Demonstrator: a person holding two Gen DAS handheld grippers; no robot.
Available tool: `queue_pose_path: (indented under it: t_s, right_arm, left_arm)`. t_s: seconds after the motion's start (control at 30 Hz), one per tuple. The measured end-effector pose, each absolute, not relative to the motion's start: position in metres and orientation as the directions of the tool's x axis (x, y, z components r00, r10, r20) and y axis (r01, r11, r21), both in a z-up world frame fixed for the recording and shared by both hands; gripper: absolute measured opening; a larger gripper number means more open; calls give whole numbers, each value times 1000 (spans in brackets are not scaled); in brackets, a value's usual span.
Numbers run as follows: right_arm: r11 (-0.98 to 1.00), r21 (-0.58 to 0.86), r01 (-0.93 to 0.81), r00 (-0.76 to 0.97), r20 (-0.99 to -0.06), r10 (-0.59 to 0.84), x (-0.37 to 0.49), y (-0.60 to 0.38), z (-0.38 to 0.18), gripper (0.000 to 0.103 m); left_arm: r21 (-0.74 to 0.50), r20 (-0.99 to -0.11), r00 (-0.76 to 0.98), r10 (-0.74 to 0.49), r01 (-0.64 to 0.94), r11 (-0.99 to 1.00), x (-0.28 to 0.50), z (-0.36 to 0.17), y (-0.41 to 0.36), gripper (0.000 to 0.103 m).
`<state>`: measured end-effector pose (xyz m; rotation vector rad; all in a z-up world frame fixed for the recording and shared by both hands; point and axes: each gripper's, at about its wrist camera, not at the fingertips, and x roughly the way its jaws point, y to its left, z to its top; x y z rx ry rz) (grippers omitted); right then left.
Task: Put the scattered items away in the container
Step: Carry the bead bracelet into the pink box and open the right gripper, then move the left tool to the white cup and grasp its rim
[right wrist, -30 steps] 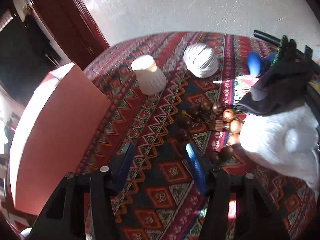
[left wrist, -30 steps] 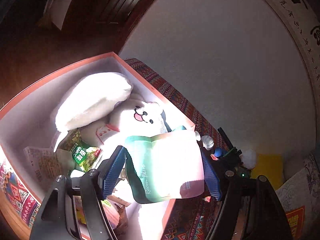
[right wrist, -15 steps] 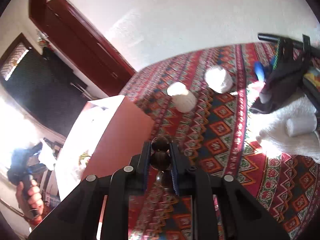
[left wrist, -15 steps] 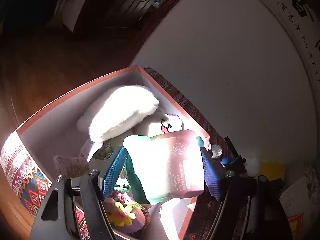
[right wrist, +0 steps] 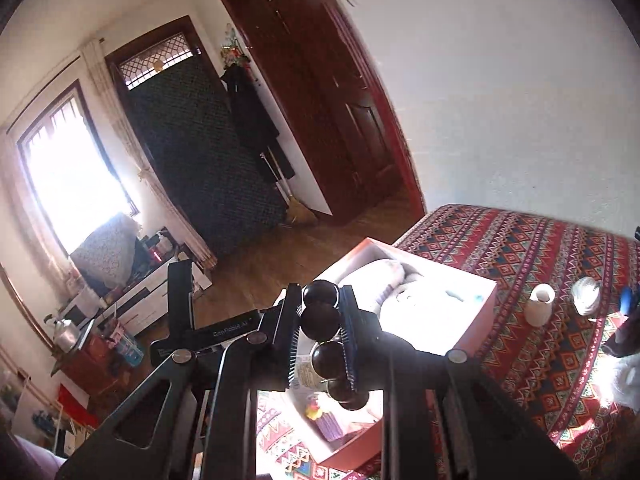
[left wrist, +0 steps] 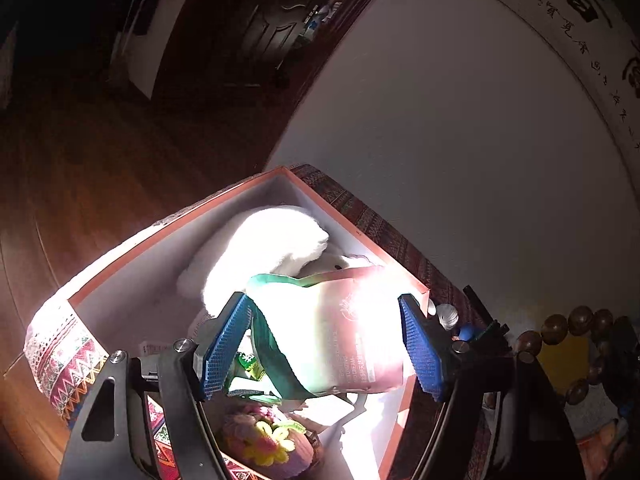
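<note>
At the far left of the left wrist view, the patterned cloth [left wrist: 60, 364] drapes over the surface edge, with the orange box [left wrist: 192, 216] standing on it. Inside the box lie a white plush toy [left wrist: 264, 248], a knitted flowered piece [left wrist: 268, 440] at the near end, and what seems to be a green snack packet [left wrist: 248, 362], though glare makes it hard to read. The left gripper [left wrist: 324, 340] hangs over the box with its fingers spread wide around a flat pink-and-green pouch [left wrist: 340, 336], the blue pads pressing its two edges. Held that way by the edges, the pouch hangs broadside above the opening, probably so it can drop flat onto the pile.

Further right, a string of brown beads [left wrist: 560, 328] shows at the picture's edge. The right gripper [right wrist: 320, 320] carries it, its fingers having just narrowed to a tight pinch on two beads while the rest dangle below. It hovers over the box's near side, likely waiting its turn. Right of the box, still on the cloth, stand a white cup [right wrist: 540, 308], a pale ribbed ball [right wrist: 586, 294] and a blue object [right wrist: 626, 300], yet to be tidied.
</note>
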<state>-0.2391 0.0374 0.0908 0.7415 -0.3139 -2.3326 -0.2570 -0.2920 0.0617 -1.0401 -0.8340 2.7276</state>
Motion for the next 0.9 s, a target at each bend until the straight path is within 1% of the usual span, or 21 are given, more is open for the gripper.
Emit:
queue_pose_path:
  t_s: [0.03,0.07,0.1,0.13,0.17,0.2,0.37,0.47,0.57,0.63,0.73,0.83,0.9]
  right_arm:
    - [-749,397,530,-603,-443,-663,-243,27,89,18]
    - [-759,379,530,-603,-461,-651,-244,18,88,19]
    - [-777,350,523,-619,-471,-628,-242,9,87,27]
    - [-794,320,517,-639,-473,-606,-238,4,86,44]
    - [-806,298,511,-659,-466,-590,-234,0,88,57]
    - [-811,286,510,-674,-452,-584,-230,0,88,72]
    - [-808,284,515,-684,-432,-588,-221,11,88,73]
    - [-810,328,486,-702,-405,-586,-215,37,87,73]
    - [-811,394,432,-747,-348,-567,-200,81,80,73]
    - [-798,473,374,-786,-296,-543,-187,122,68,75]
    - [-762,592,262,-845,-240,-478,-164,190,35,76]
    - [-750,652,112,-906,-243,-346,-137,257,-13,76]
    - [-743,669,-15,-929,-285,-238,-121,298,-49,76]
  left_arm:
    - [-533,-575,-769,277,96,-841,-256,64,-294,78]
    - [-539,-565,-779,273,98,-837,-254,67,-296,84]
    - [-545,-552,-790,267,99,-833,-252,70,-299,88]
    - [-548,-541,-800,260,101,-830,-250,72,-302,91]
    - [-549,-534,-807,252,104,-829,-249,74,-304,93]
    - [-552,-528,-812,248,106,-827,-248,76,-306,93]
    - [-563,-523,-809,268,92,-821,-248,79,-308,94]
    - [-541,-528,-804,275,68,-838,-249,80,-296,93]
    - [-505,-524,-801,290,19,-863,-246,87,-271,93]
    - [-460,-524,-797,302,-34,-887,-244,92,-246,93]
    - [-347,-530,-788,312,-134,-928,-238,96,-192,94]
    - [-211,-547,-777,313,-234,-949,-229,90,-126,94]
    - [-135,-571,-764,301,-274,-952,-227,76,-79,94]
